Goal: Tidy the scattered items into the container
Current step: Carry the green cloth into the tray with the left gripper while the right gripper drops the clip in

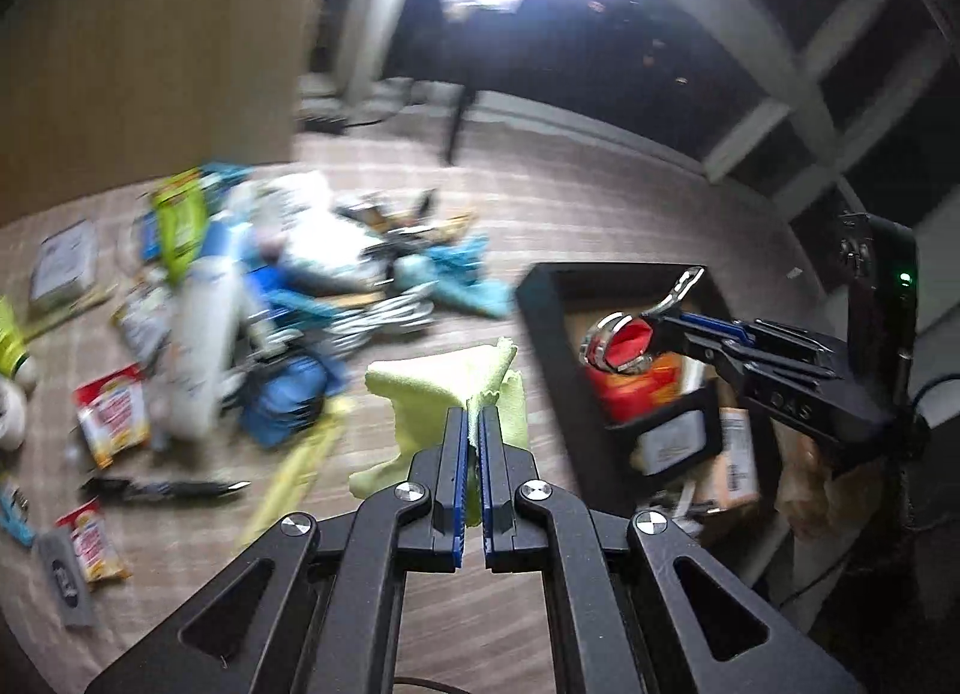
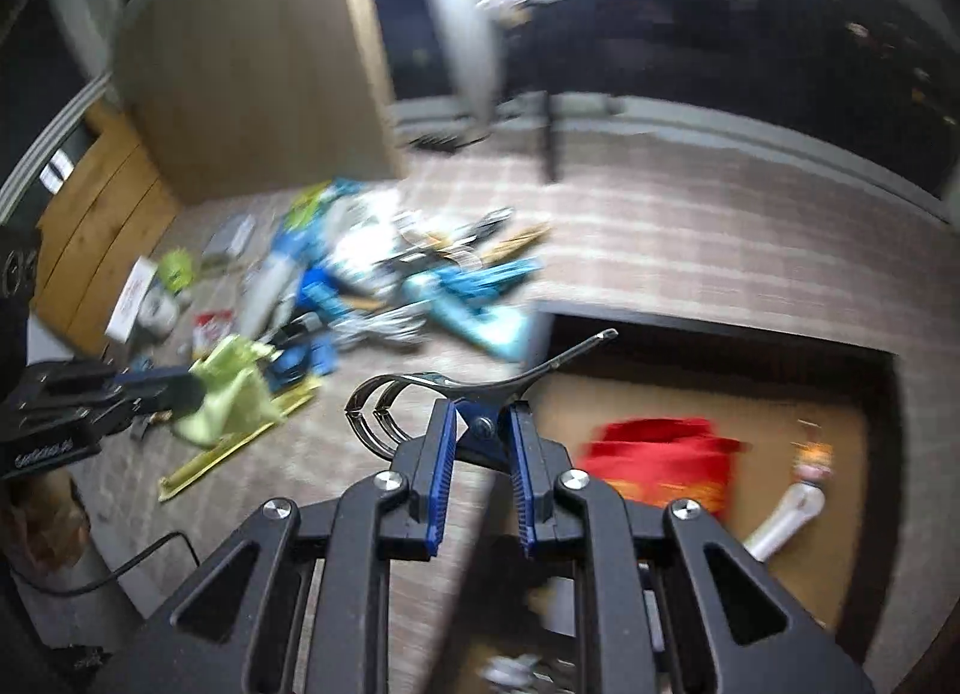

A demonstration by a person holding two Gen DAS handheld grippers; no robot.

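Two grippers in play, and both are loaded. The left gripper [image 1: 474,424] has its jaws pinched together on one yellow-green cloth [image 1: 447,394], which hangs clear of the floor [image 1: 600,202]. The right gripper [image 2: 480,430] is clamped on one metal clip tool [image 2: 480,388] with a blue hinge, chrome loops to one side and a long thin handle to the other; from the left wrist view that tool sits right over the black container [image 1: 540,298], just inside its near-left corner.

One container, black walls, brown bottom. Inside it I count one red packet [image 2: 660,460], one white bottle [image 2: 786,520] with a small orange-topped thing beside it, too blurred to name, and a grey flat piece low against one wall.

Out on the floor, the pile [image 1: 288,286] is smeared by motion, so the count is partial: three red-and-white snack packets [image 1: 114,418] along the left edge of the heap, one tall white bottle [image 1: 201,346], one blue cloth [image 1: 462,274], one green packet [image 1: 180,226], one black pen-like tool [image 1: 168,490], one yellow strip [image 1: 294,472]. The rest cannot be told apart.
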